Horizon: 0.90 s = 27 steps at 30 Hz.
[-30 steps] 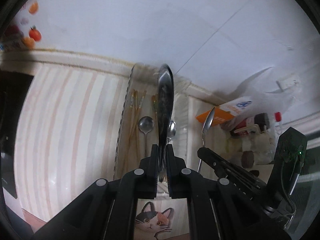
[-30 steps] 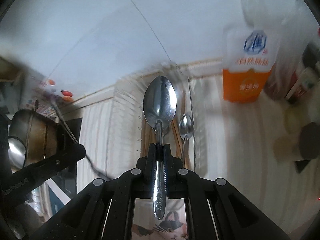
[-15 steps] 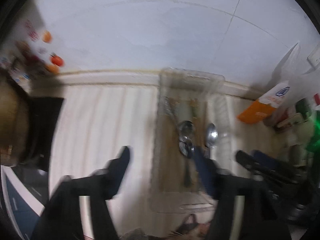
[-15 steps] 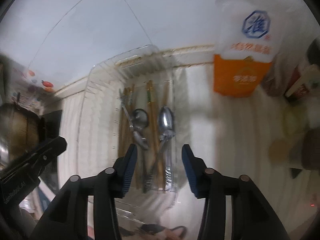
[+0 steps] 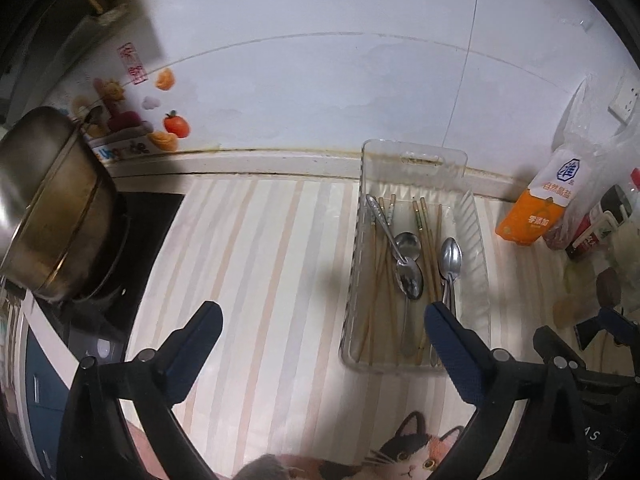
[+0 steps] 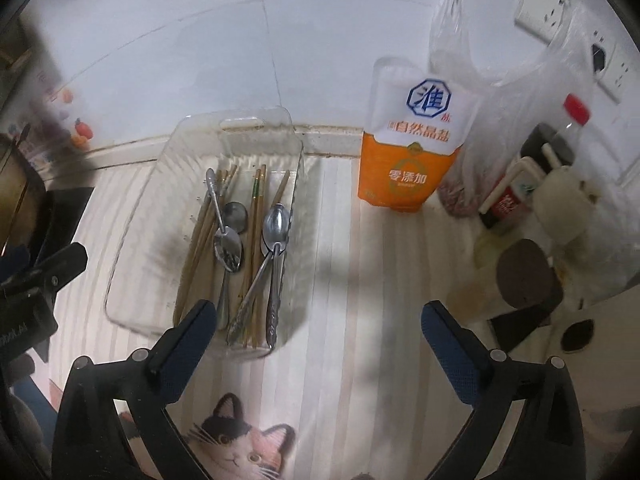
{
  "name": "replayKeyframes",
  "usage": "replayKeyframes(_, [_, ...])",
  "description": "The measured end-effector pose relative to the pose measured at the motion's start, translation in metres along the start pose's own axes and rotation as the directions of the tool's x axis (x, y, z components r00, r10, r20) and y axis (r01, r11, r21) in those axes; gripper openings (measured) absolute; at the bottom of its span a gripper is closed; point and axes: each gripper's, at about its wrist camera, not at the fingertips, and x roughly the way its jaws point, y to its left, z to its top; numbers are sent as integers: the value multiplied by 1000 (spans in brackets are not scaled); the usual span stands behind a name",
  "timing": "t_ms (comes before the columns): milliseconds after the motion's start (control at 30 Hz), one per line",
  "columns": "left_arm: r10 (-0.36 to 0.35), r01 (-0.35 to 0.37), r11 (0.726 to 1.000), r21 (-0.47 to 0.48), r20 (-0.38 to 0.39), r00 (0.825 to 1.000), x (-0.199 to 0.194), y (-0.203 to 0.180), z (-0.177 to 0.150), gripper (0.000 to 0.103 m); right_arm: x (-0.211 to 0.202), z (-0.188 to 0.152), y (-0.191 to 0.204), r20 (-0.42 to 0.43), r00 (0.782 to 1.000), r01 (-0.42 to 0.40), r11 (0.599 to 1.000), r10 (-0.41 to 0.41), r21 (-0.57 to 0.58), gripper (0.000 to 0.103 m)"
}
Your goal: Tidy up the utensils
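Observation:
A clear plastic tray (image 5: 476, 216) (image 6: 168, 148) lies on the striped counter against the wall. It holds several metal spoons (image 5: 408, 276) (image 6: 276, 224) and several wooden chopsticks (image 5: 428, 236) (image 6: 204, 232). My left gripper (image 5: 320, 316) is open and empty, above the counter left of the tray's near end. My right gripper (image 6: 316, 316) is open and empty, just right of the tray's near end. The right gripper's body shows at the right edge of the left wrist view (image 5: 580, 344).
A metal pot (image 5: 48, 208) sits on a dark stove at the left. An orange and white salt bag (image 5: 536, 212) (image 6: 412, 152), a plastic bag (image 6: 520, 100) and bottles (image 6: 520, 184) stand right of the tray. A cat-print mat (image 6: 240, 444) lies at the near edge.
Both grippers held a spoon a second ago. They have opened, the spoons now lie in the tray, and both grippers have pulled back and up from it.

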Motion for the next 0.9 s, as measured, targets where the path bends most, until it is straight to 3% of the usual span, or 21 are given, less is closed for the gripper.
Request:
replayKeyframes(433, [-110, 104, 993, 56, 128, 986, -136, 31, -50, 103, -152, -63, 2, 149, 985, -96, 994, 87, 50, 103])
replayKeyframes(667, [-206, 193, 978, 85, 182, 962, -213, 60, -83, 103, -245, -111, 16, 238, 966, -121, 990, 102, 68, 103])
replayKeyframes(900, [-244, 225, 968, 108, 229, 942, -268, 72, -106, 103, -318, -146, 26, 316, 942, -139, 989, 114, 56, 103])
